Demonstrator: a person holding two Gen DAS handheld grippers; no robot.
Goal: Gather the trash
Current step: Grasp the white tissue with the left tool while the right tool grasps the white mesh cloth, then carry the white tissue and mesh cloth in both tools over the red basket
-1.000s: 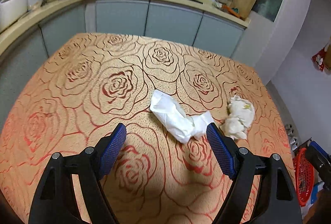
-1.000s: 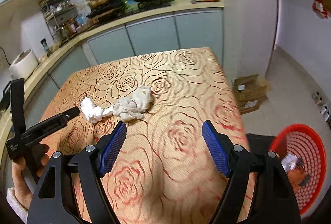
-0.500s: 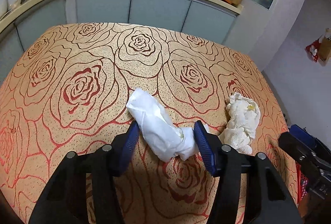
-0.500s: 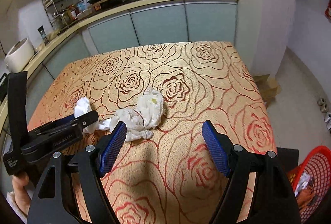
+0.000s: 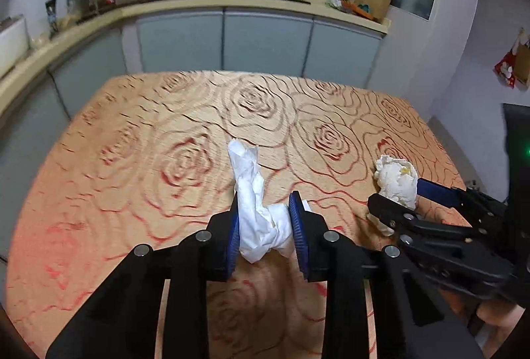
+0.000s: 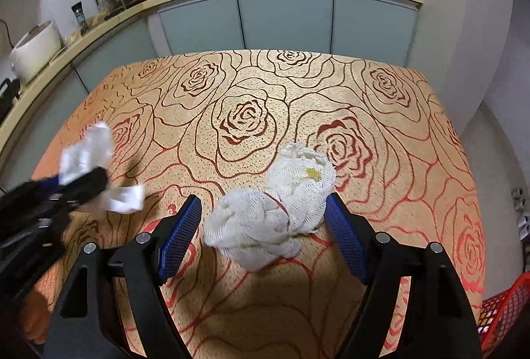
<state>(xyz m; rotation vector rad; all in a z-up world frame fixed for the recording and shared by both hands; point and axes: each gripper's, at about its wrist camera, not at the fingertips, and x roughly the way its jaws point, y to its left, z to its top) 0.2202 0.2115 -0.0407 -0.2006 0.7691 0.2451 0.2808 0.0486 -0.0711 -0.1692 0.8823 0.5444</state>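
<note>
The smooth white tissue (image 5: 256, 216) sits pinched in my left gripper (image 5: 265, 226), whose jaws just closed on it; my right gripper (image 6: 263, 226) gapes around the crumpled paper towel (image 6: 281, 209) (floppy, could slip out) on the table (image 6: 381, 127)

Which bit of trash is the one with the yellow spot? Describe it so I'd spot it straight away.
Find the rose-patterned table. On it, between the open blue pads of the right gripper, lies a crumpled wad. It has a mesh-like weave and a yellow speck, unlike the smooth white tissue pinched in the left gripper.
</note>
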